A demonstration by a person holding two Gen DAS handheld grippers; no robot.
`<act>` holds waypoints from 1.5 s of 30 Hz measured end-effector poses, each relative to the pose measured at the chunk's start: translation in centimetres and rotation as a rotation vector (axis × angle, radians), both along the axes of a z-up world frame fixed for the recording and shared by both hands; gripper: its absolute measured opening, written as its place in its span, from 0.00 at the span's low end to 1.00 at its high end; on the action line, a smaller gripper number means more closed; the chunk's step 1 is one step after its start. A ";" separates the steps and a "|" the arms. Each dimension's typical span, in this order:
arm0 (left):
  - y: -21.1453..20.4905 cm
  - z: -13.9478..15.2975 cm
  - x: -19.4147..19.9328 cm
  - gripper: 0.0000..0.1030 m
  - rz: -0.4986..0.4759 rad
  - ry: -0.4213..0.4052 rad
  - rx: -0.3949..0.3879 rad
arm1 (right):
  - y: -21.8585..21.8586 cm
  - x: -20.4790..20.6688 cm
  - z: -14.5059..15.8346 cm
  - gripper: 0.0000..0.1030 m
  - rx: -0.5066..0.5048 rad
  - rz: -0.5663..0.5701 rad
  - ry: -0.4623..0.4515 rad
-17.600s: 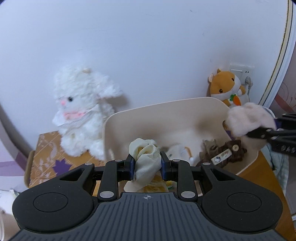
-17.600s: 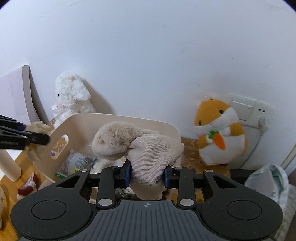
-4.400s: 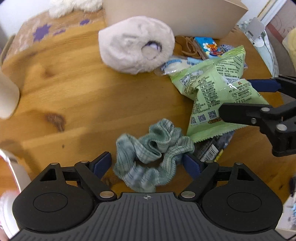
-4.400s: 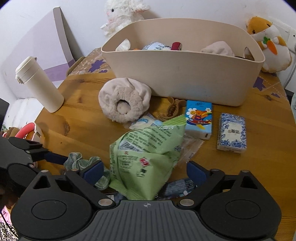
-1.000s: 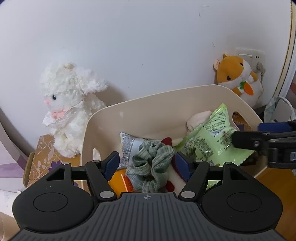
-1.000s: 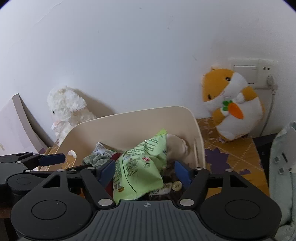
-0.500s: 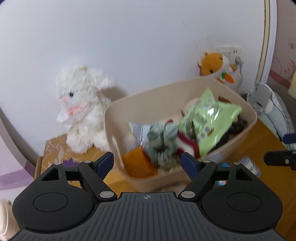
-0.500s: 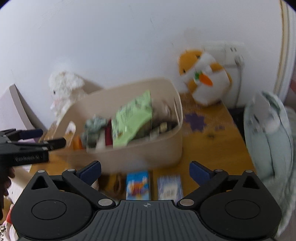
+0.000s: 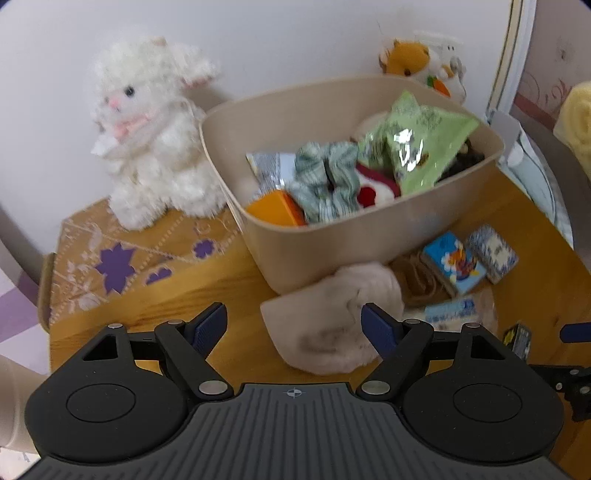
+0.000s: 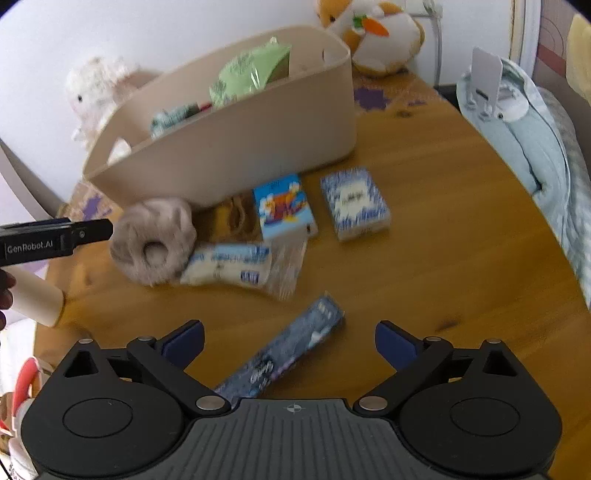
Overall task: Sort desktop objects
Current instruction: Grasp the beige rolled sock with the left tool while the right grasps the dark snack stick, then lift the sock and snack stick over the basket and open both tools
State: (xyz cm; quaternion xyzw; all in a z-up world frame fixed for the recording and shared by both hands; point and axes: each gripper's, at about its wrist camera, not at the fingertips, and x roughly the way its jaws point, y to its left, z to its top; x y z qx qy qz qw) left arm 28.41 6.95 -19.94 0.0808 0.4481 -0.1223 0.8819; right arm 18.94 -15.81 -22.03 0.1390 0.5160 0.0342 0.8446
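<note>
Now that the green scrunchie point(image 9: 327, 177) and the green snack bag point(image 9: 421, 147) lie loose in the beige bin point(image 9: 332, 243), both grippers have let go and come away from it, tipping down toward the table point(image 10: 424, 280). A second ago each of those two things sat between a pair of jaws over the bin; now neither is held. The jaws of both grippers have just been opening, and nothing is clamped in either. By my reading, that pair of items is sorted and the next pair is being lined up.

The left gripper point(image 9: 293, 325) stands wide open, with the fluffy beige scrunchie point(image 9: 332, 314) lying on the table between its jaws and a little ahead of them. It looks to be against the near wall of the bin. The right-hand pad overlaps its edge in the left wrist view, but I cannot tell if it touches. It seems the likely next pick for this hand.

The right gripper point(image 10: 290, 341) is also spread wide, empty. A long blue packet point(image 10: 284, 358) lies slantwise on the table between its jaws, its near end running under the gripper body. Neither pad appears to press on it.

Further off, still unsorted, are a white and blue wrapped pack point(image 10: 229, 264) just beside the fluffy scrunchie, a blue cartoon tissue pack point(image 10: 284, 206) and a blue patterned tissue pack point(image 10: 354, 203) near the bin's front wall. A white plush rabbit point(image 9: 151, 129) and an orange plush hamster point(image 10: 373, 33) sit behind the bin.
</note>
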 end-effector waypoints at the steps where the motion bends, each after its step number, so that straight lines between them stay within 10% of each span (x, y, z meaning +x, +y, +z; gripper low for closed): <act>1: 0.1 -0.4 0.2 0.79 -0.002 0.006 0.001 | 0.3 -0.1 -0.2 0.96 -0.009 -0.003 0.005; 15: -1.7 -4.9 2.5 0.78 -0.056 0.066 -0.065 | 2.0 -0.1 -2.8 0.74 -0.069 -0.032 0.070; 26: -1.6 -4.9 2.0 0.40 -0.084 0.077 -0.088 | 2.7 0.3 -2.5 0.20 -0.049 0.055 0.061; 45: -1.6 -2.0 -2.5 0.26 -0.042 0.026 -0.071 | 0.7 1.0 1.9 0.20 -0.005 0.147 -0.101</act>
